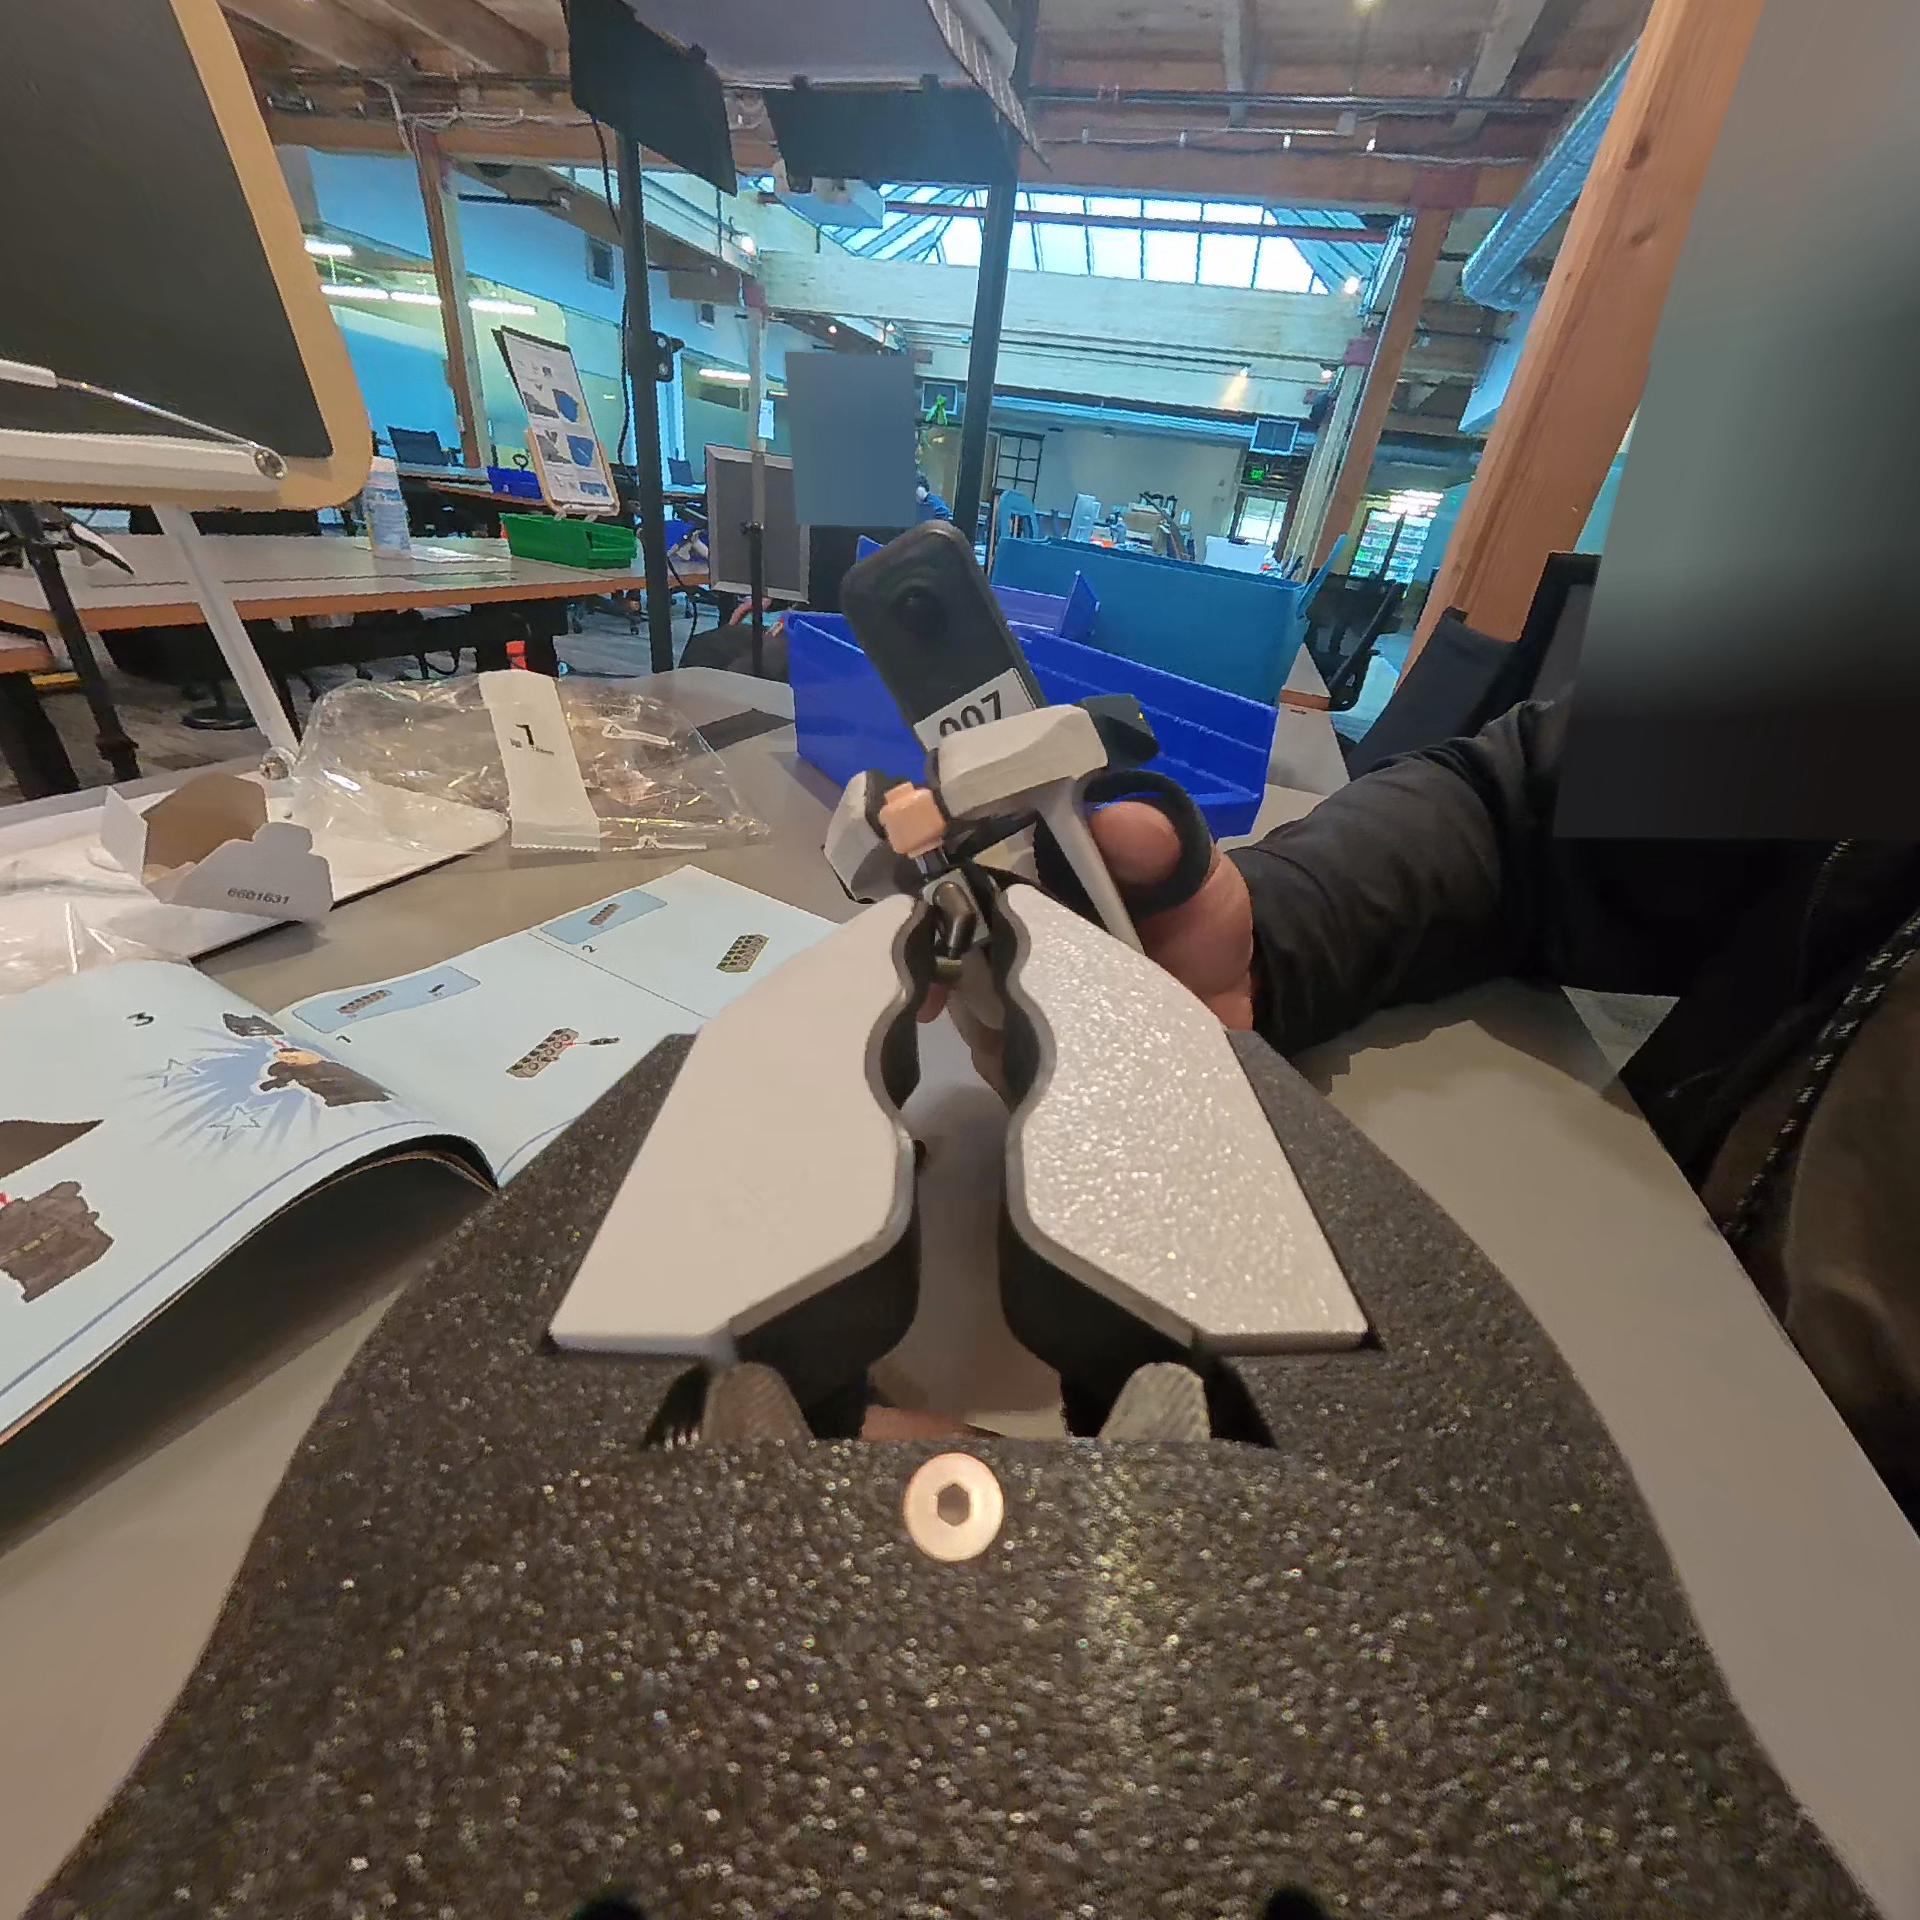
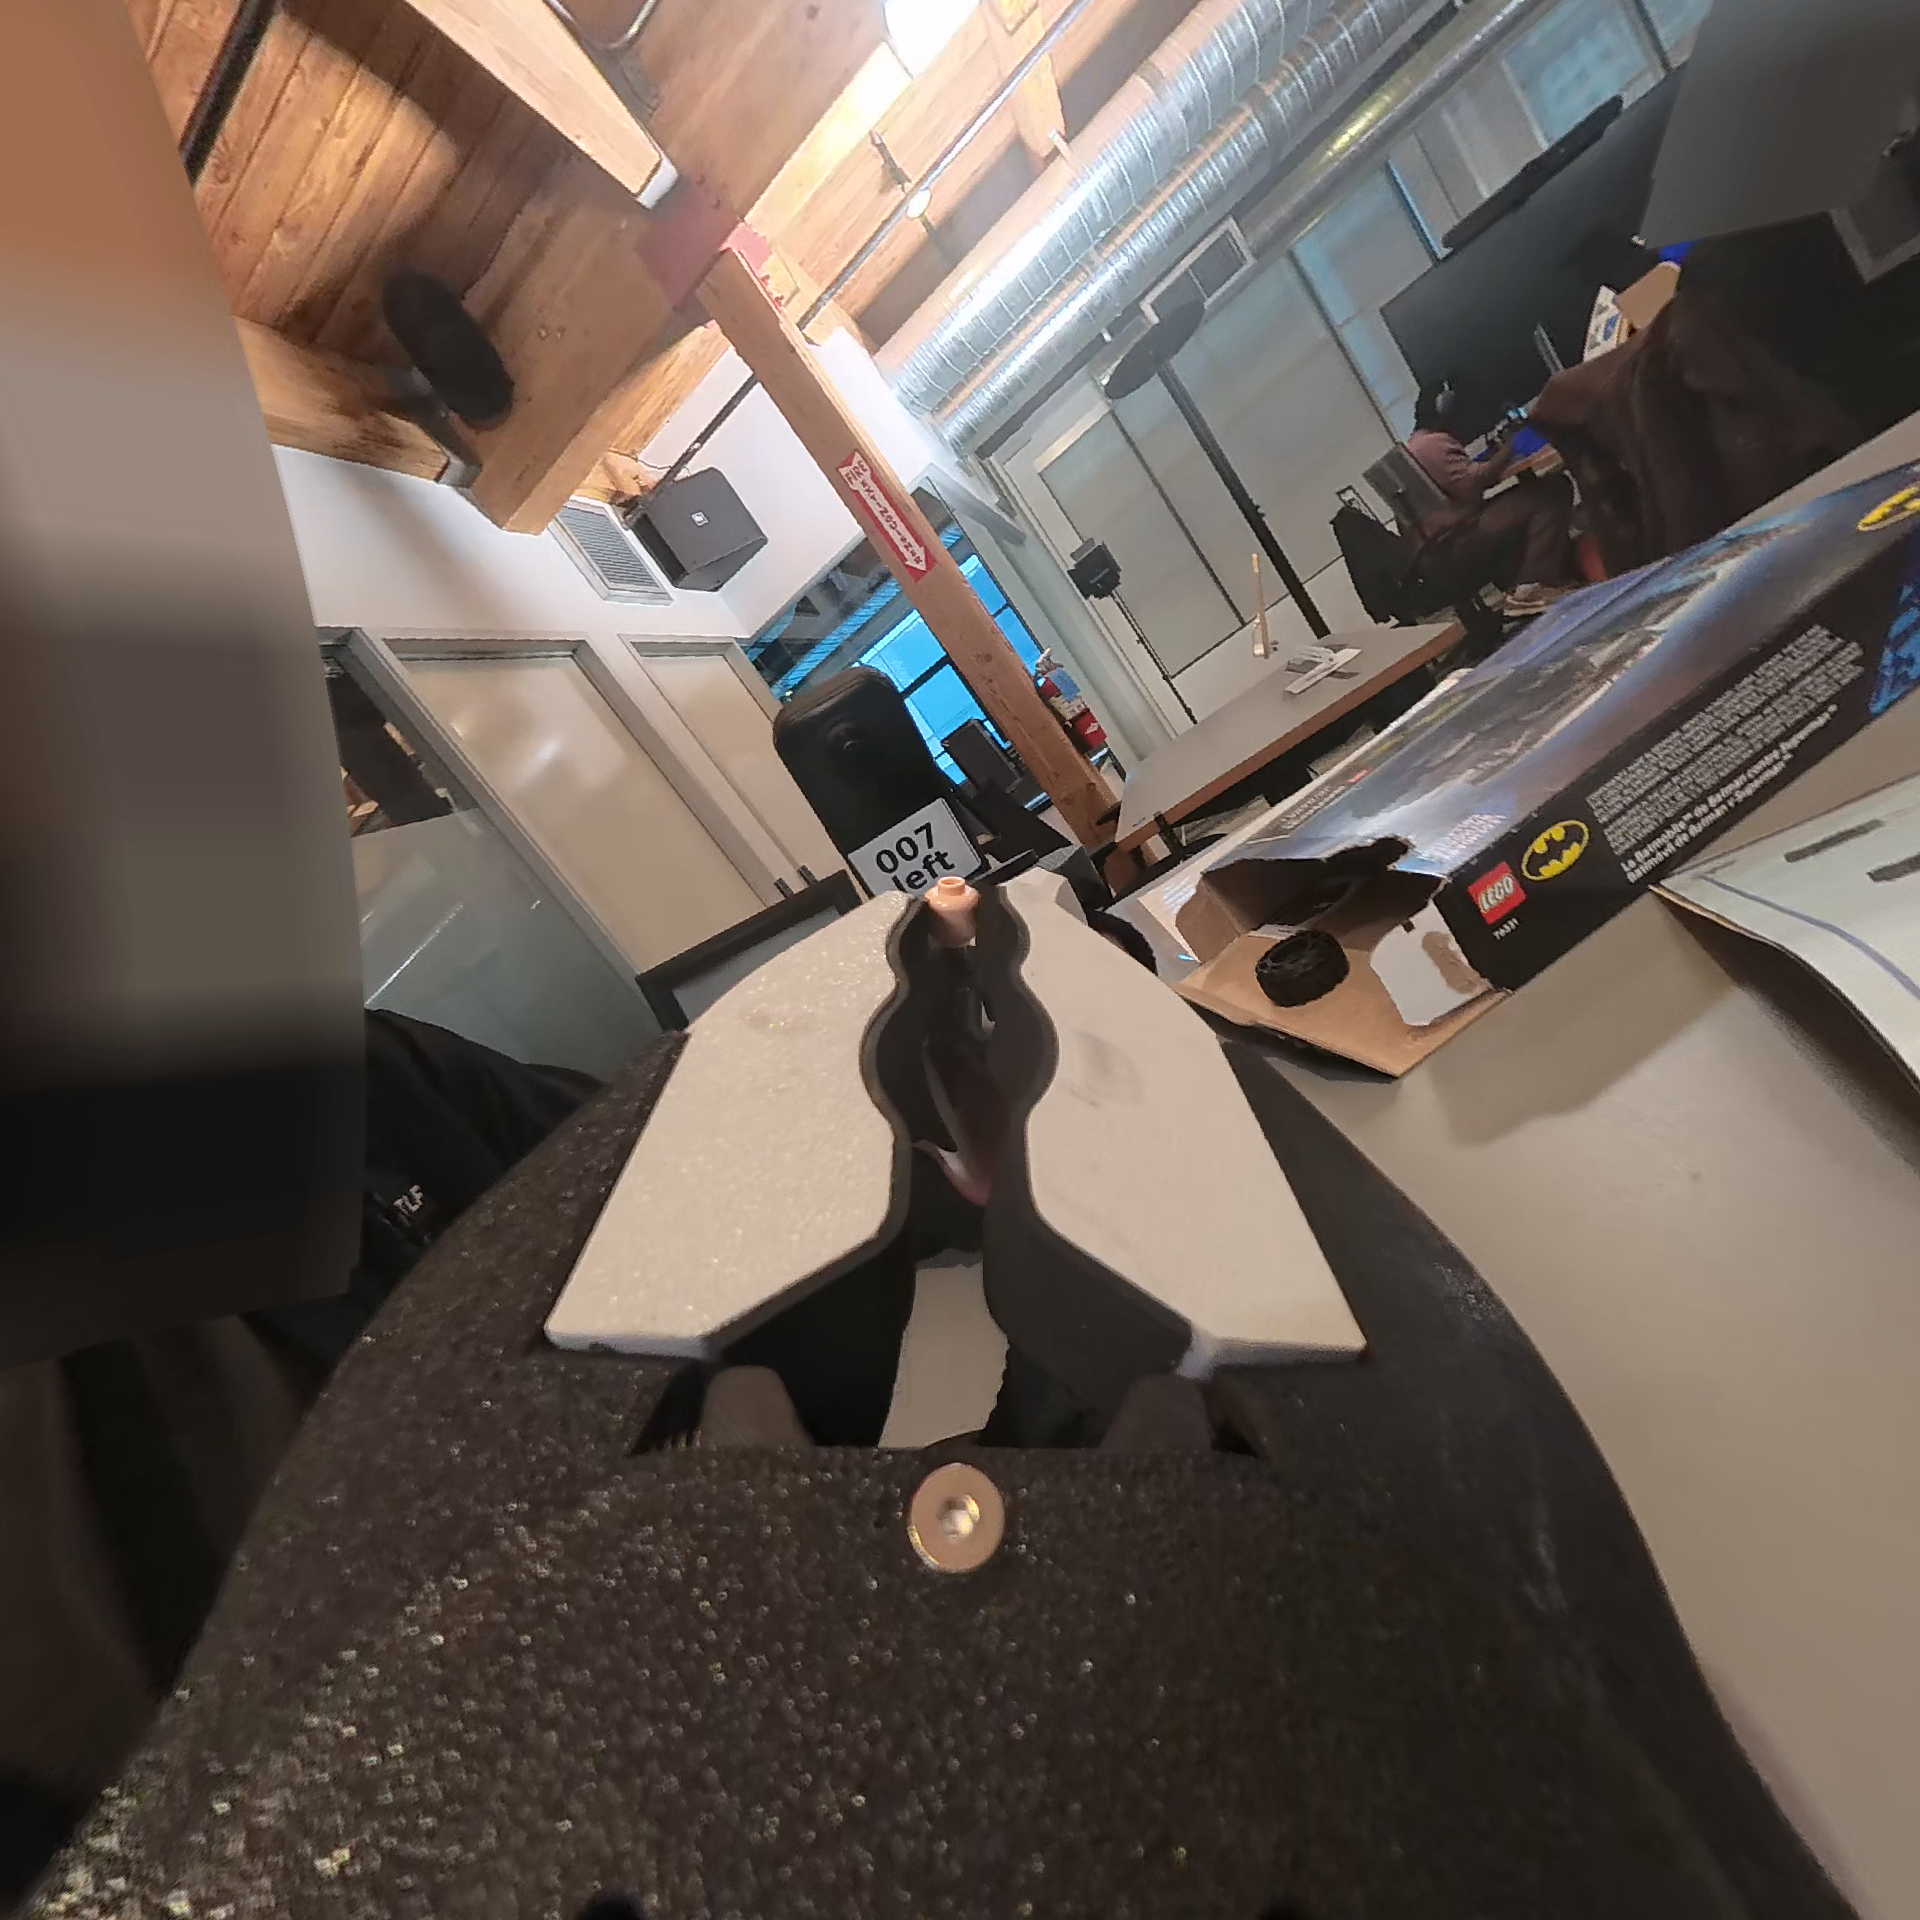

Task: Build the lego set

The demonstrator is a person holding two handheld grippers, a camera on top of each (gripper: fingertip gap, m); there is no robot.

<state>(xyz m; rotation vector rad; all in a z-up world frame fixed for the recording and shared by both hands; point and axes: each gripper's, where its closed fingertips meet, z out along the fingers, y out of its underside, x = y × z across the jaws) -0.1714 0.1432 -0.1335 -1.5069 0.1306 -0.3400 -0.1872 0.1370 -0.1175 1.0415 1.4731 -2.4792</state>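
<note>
My left tongs [image 1: 951, 935] are narrow, tips closed on a small dark minifig piece [image 1: 948, 928], maybe its arm or torso; can't tell exactly which. The right tongs [image 2: 961, 935] meet them tip to tip and pinch the same minifig, w/ its bare flesh-tone head [image 2: 953, 900] poking out above the pads. Both are held up off the grey counter [image 1: 416, 914]. Below-left of the left tongs lies an open instruction booklet [image 1: 312, 1049], w/ a clear plastic bag [image 1: 468, 748] and a blue bin [image 1: 842, 707] beyond. Right of the right tongs sits a torn-open building-set box [image 2: 1558, 821], a black tyre [image 2: 1301, 966] in its open end.
</note>
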